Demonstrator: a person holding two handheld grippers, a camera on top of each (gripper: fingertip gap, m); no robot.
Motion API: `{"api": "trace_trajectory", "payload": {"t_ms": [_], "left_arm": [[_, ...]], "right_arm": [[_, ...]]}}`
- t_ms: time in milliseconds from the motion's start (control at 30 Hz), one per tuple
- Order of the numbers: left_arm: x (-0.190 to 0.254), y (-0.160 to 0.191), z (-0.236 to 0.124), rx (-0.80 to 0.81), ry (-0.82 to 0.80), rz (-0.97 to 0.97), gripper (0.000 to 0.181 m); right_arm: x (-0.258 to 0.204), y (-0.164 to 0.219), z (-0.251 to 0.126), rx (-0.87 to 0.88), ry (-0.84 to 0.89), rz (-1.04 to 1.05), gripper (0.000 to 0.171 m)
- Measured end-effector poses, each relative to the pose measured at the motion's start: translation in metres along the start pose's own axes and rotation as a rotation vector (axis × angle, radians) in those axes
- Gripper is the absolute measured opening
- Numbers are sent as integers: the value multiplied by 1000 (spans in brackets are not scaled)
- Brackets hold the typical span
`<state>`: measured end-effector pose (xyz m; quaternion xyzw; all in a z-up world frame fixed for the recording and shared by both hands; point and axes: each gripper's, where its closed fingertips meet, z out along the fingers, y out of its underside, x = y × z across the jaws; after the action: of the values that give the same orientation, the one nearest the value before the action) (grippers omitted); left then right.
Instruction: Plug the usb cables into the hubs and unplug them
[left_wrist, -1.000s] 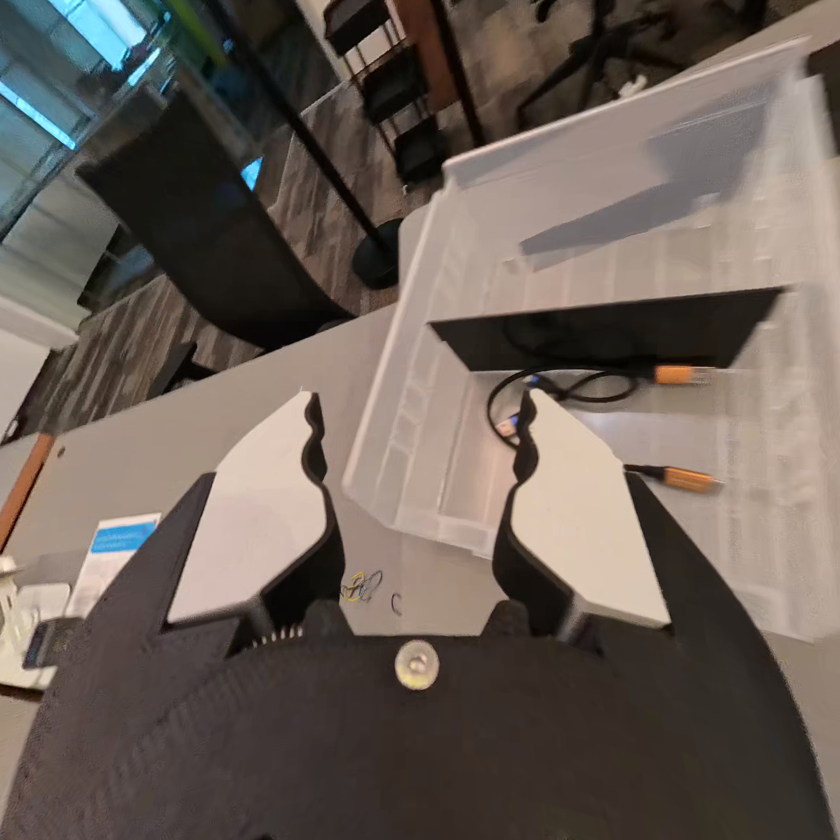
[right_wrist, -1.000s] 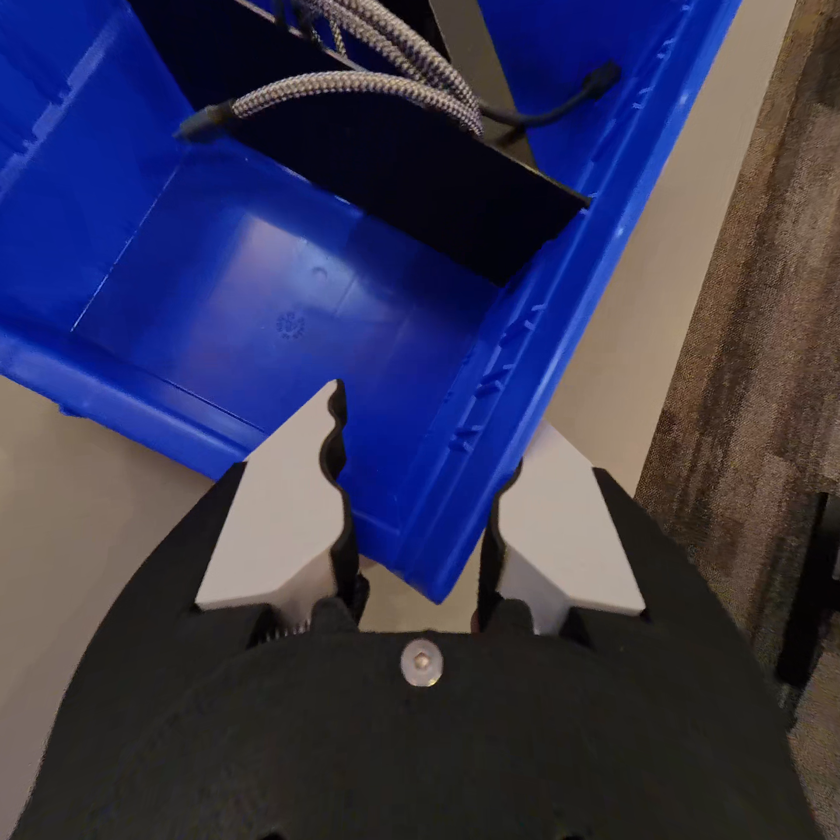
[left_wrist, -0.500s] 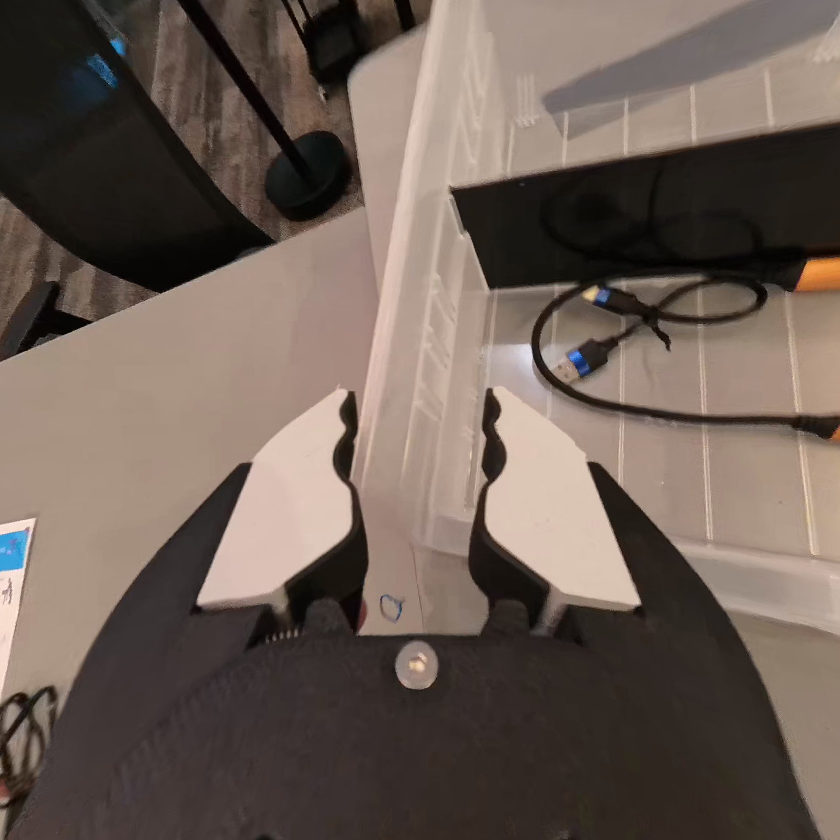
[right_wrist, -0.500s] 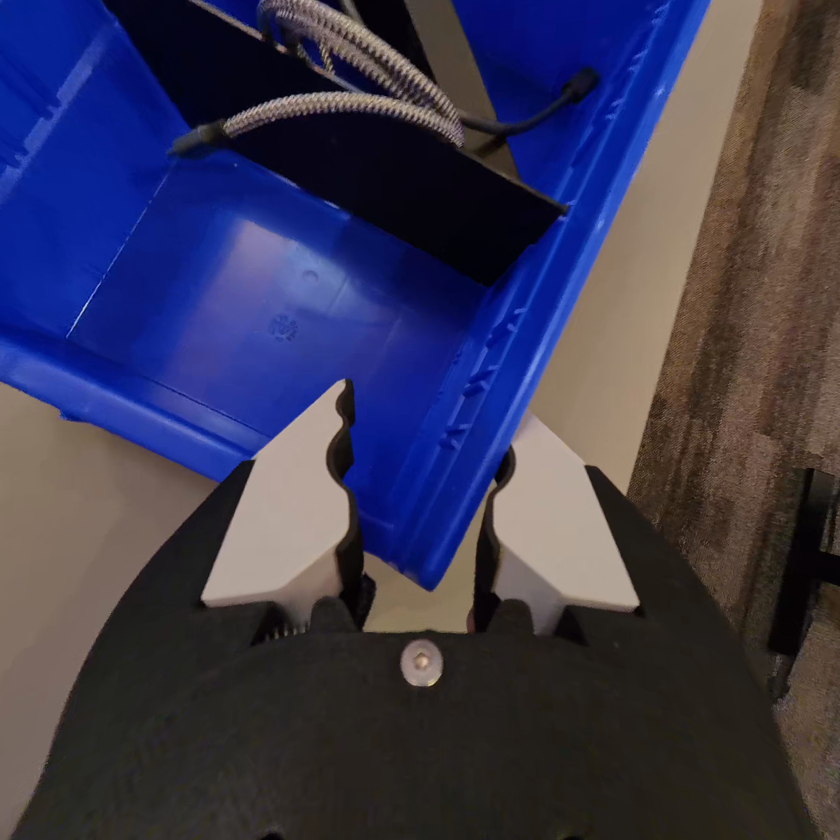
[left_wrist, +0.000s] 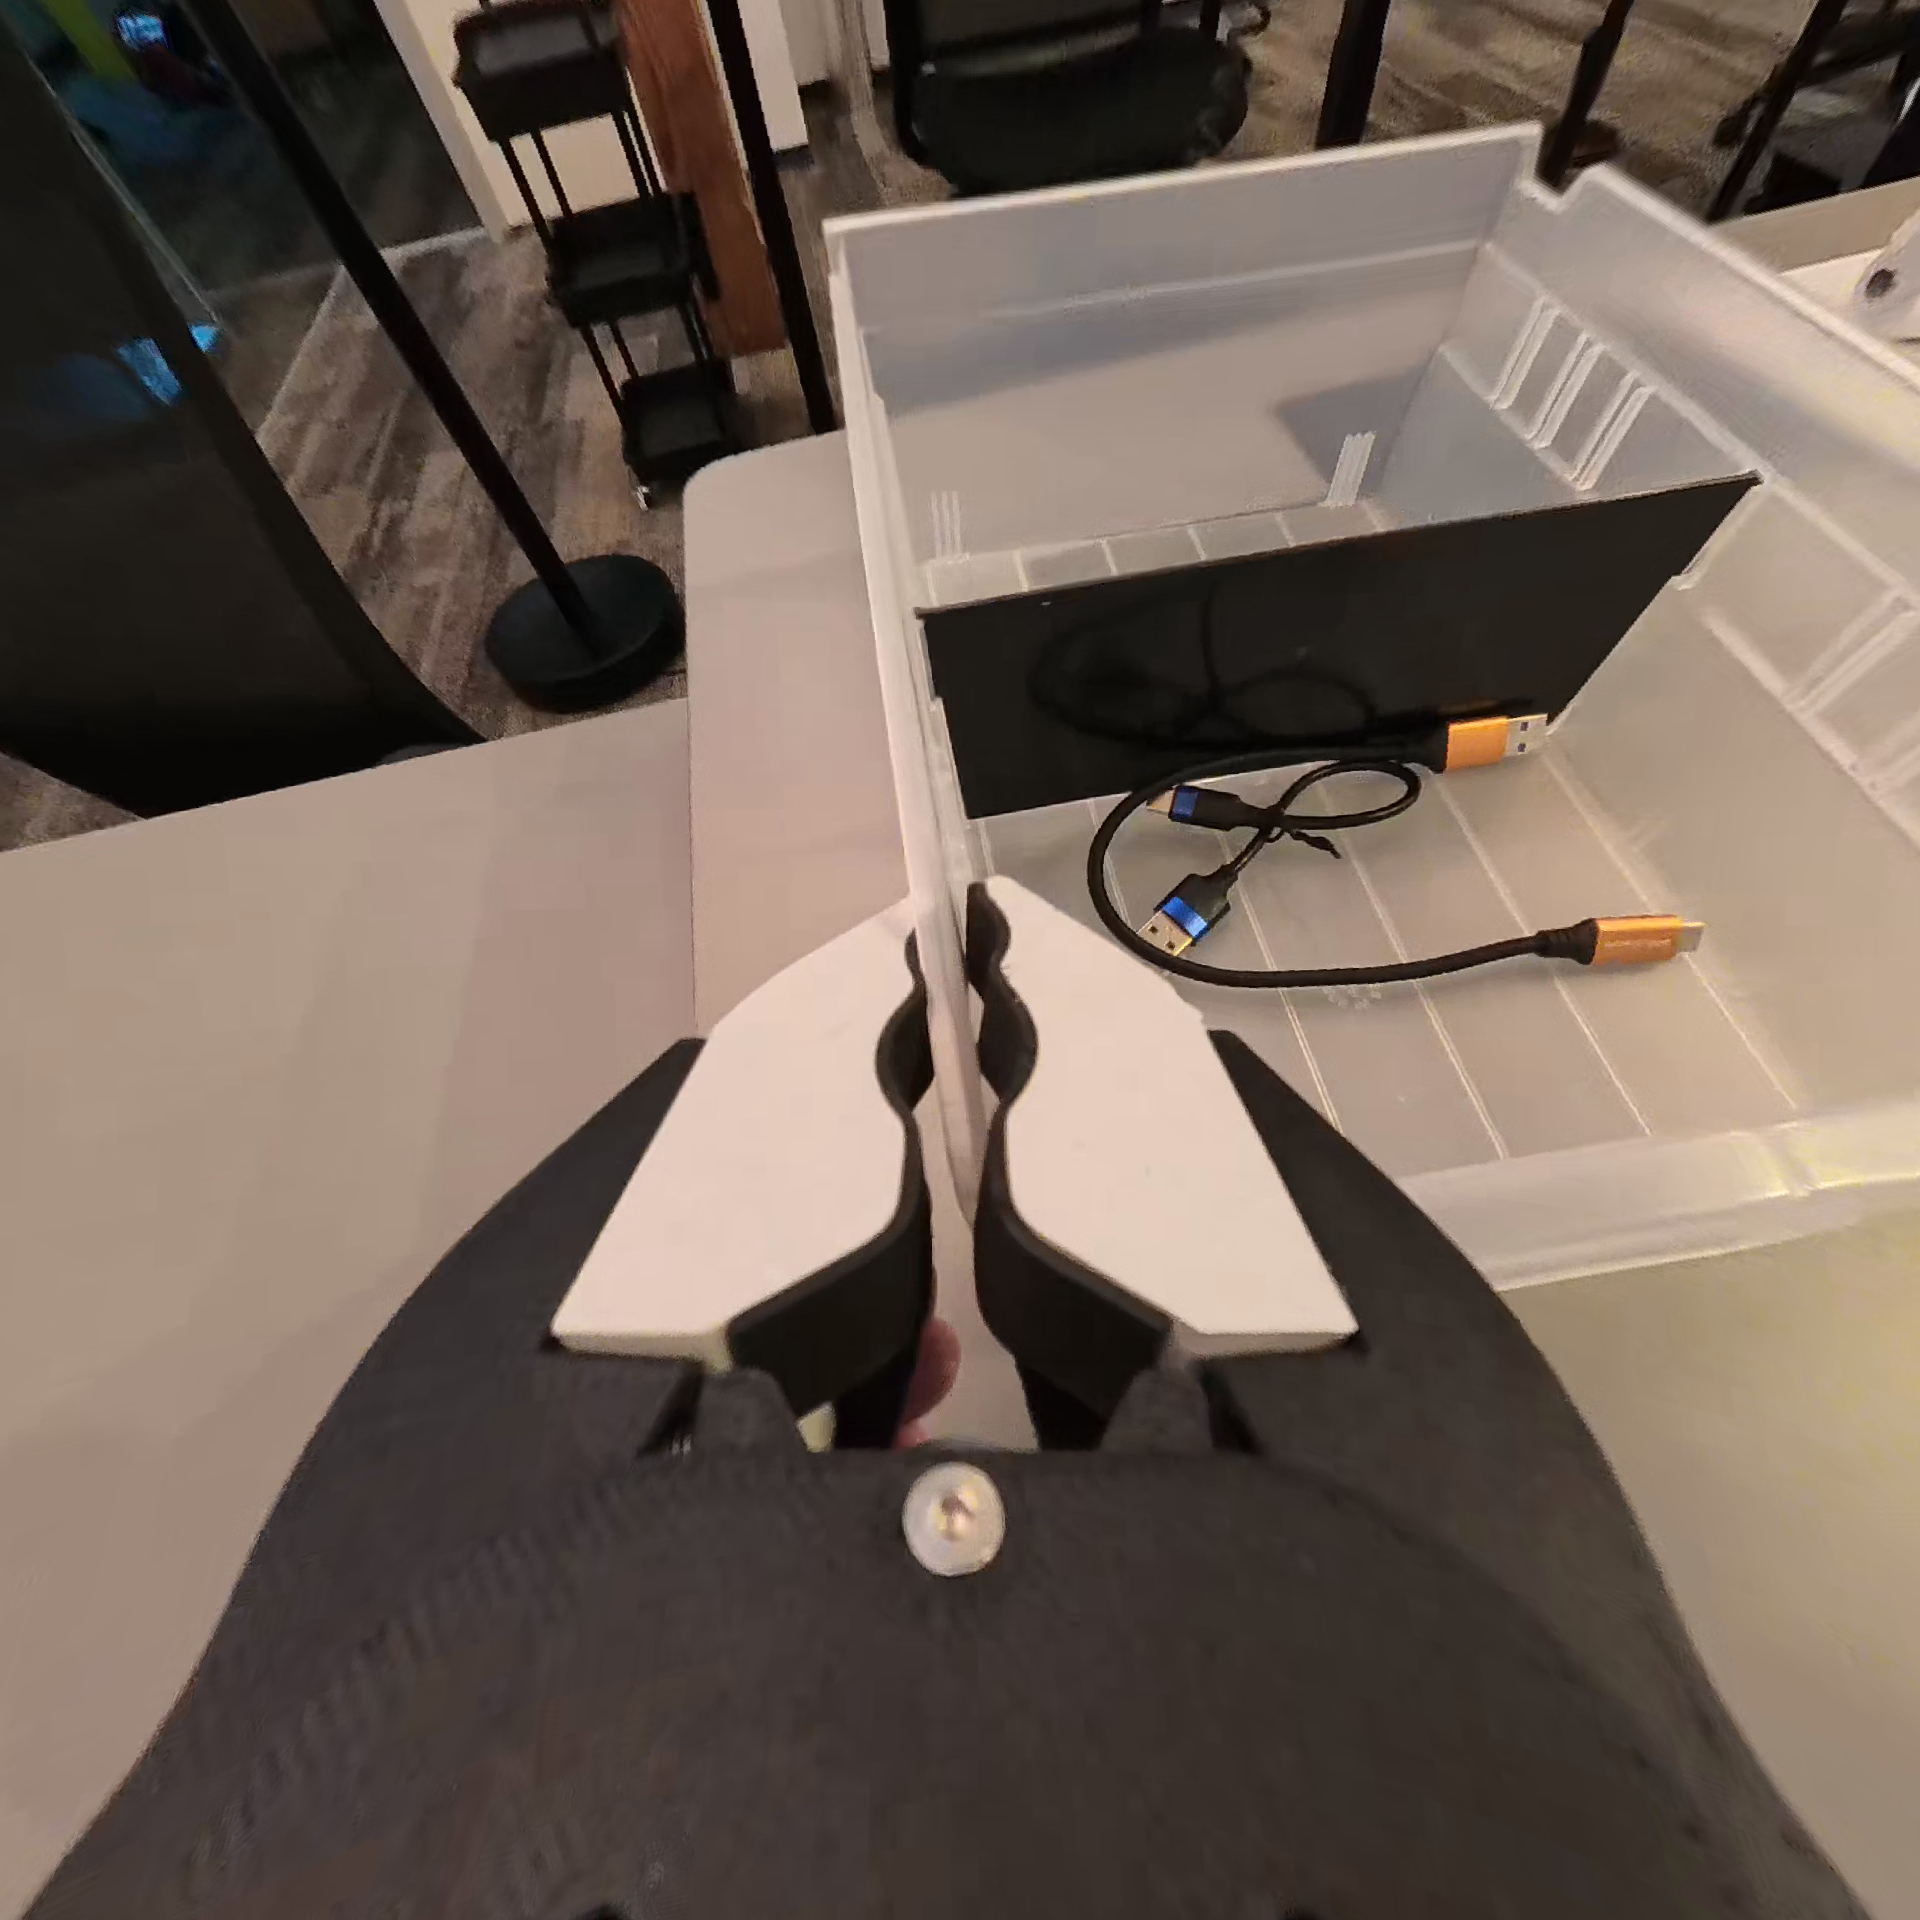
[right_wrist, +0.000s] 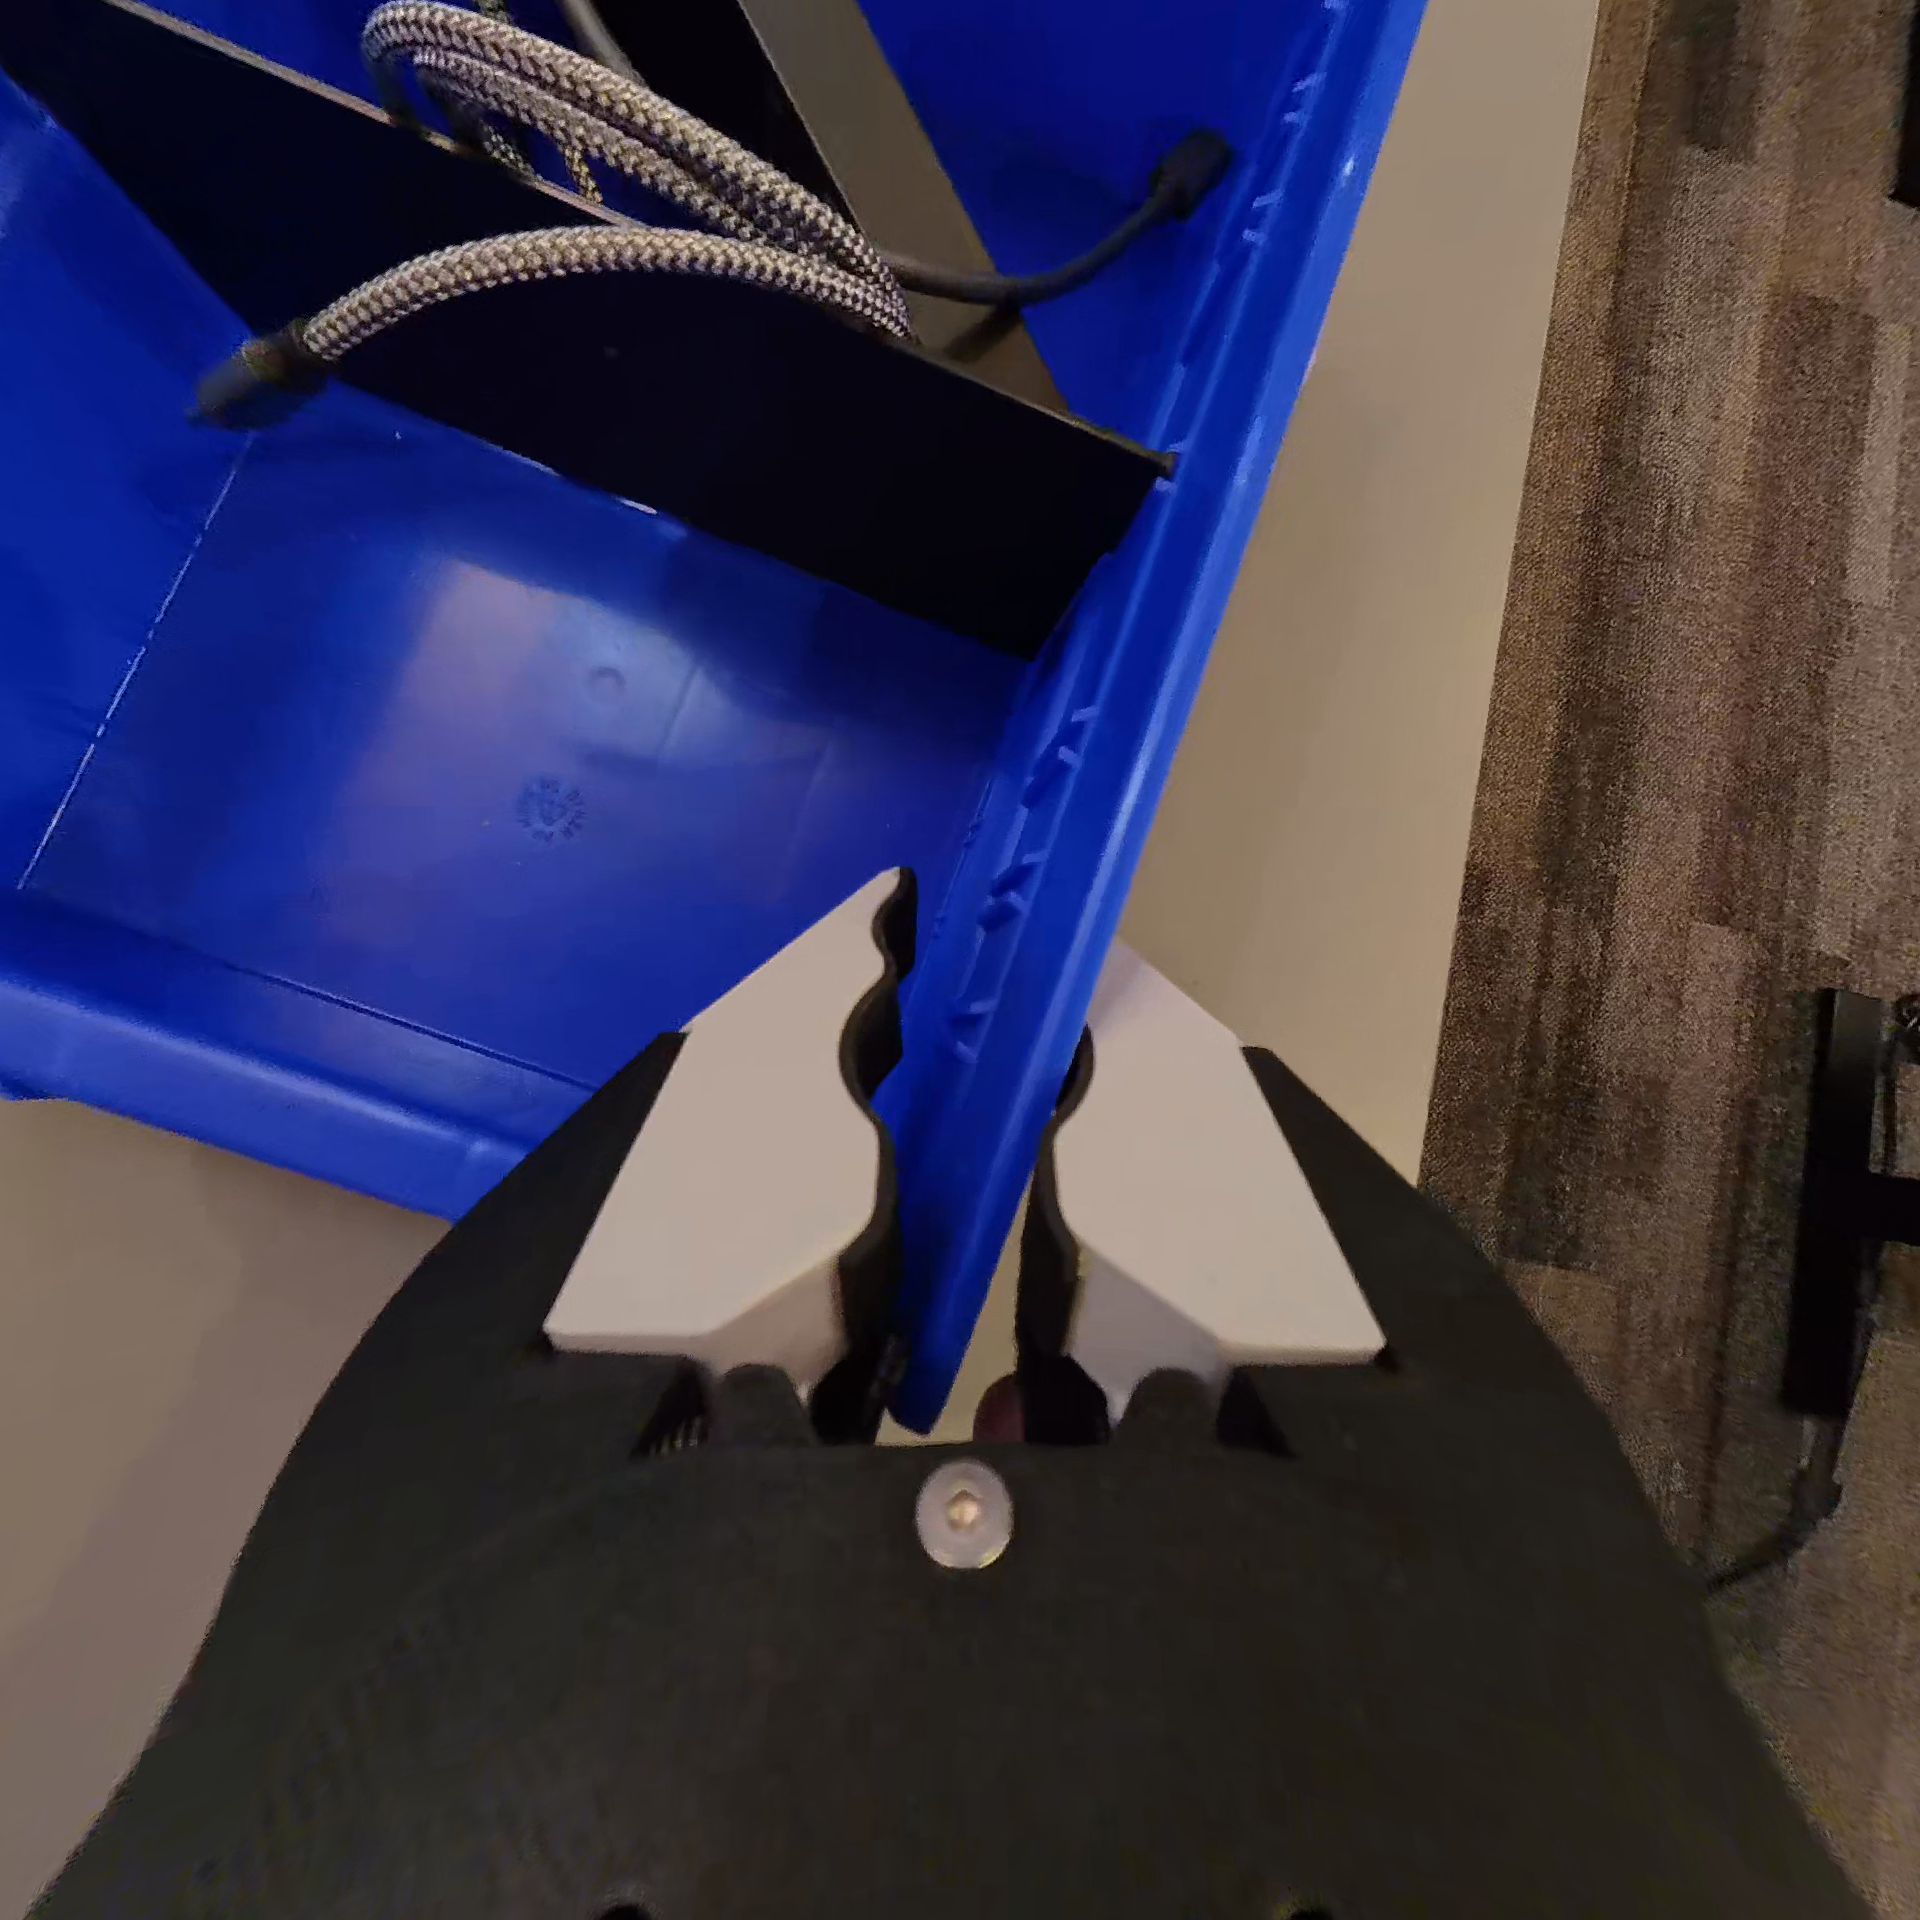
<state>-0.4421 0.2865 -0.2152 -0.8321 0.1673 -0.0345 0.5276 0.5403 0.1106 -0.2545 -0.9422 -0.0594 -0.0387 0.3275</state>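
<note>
My left gripper (left_wrist: 951, 909) is shut on the left side wall of a clear plastic bin (left_wrist: 1174, 270). In the bin's near compartment, in front of a black divider (left_wrist: 1299, 665), lie a short black USB cable with blue plugs (left_wrist: 1195, 914) and a black cable with orange plugs (left_wrist: 1631, 940). My right gripper (right_wrist: 997, 935) is shut on the right side wall of a blue bin (right_wrist: 416, 779). Grey braided cables (right_wrist: 623, 260) and a thin black cable (right_wrist: 1143, 218) lie behind its black divider (right_wrist: 727, 447). I cannot make out a hub.
Both bins stand on a light grey table (left_wrist: 312, 1039). In the left wrist view a black pole base (left_wrist: 582, 623) and a black cart (left_wrist: 623, 260) stand on the carpet beyond it. In the right wrist view the table edge and carpet (right_wrist: 1714, 623) lie just right of the blue bin. Tip to tip, the grippers are about 100 cm apart.
My left gripper moved over the clear bin's left wall and closed on it. My right gripper closed on the blue bin's right wall.
</note>
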Motion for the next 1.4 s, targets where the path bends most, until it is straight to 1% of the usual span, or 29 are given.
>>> {"api": "trace_trajectory", "payload": {"t_ms": [167, 233, 333, 500, 600, 667, 867, 967, 1133, 1233, 1300, 1400], "left_arm": [[10, -13, -15, 100, -10, 4, 1], [14, -21, -25, 147, -2, -5, 1], [24, -24, -36, 168, 0, 49, 1], [29, -26, -56, 224, -25, 83, 0], [28, -23, -68, 247, -17, 89, 0], [26, -21, -77, 260, -28, 100, 0], [6, -23, -113, 336, -72, 93, 0], [-5, -25, -131, 374, -85, 76, 0], [-19, -25, -157, 423, -105, 55, 1], [-25, -25, -170, 450, -119, 48, 0], [-29, -25, -178, 465, -127, 39, 0], [-36, -24, -191, 485, -142, 34, 2]], "right_arm": [[-28, -1, -4, 16, -18, 8, 14], [-47, -2, -6, 26, -34, -1, 14], [-84, -6, -8, 44, -72, -27, 16], [-162, -19, -11, 82, -136, -61, 22], [-213, -27, -13, 103, -188, -104, 28], [-247, -33, -14, 118, -228, -114, 31], [-345, -46, -19, 144, -337, -147, 46], [-390, -54, -19, 160, -360, -155, 56], [-459, -69, -15, 177, -399, -227, 66], [-496, -79, -11, 186, -428, -260, 66], [-519, -87, -9, 202, -451, -235, 63], [-558, -93, -5, 205, -487, -249, 71]]}}
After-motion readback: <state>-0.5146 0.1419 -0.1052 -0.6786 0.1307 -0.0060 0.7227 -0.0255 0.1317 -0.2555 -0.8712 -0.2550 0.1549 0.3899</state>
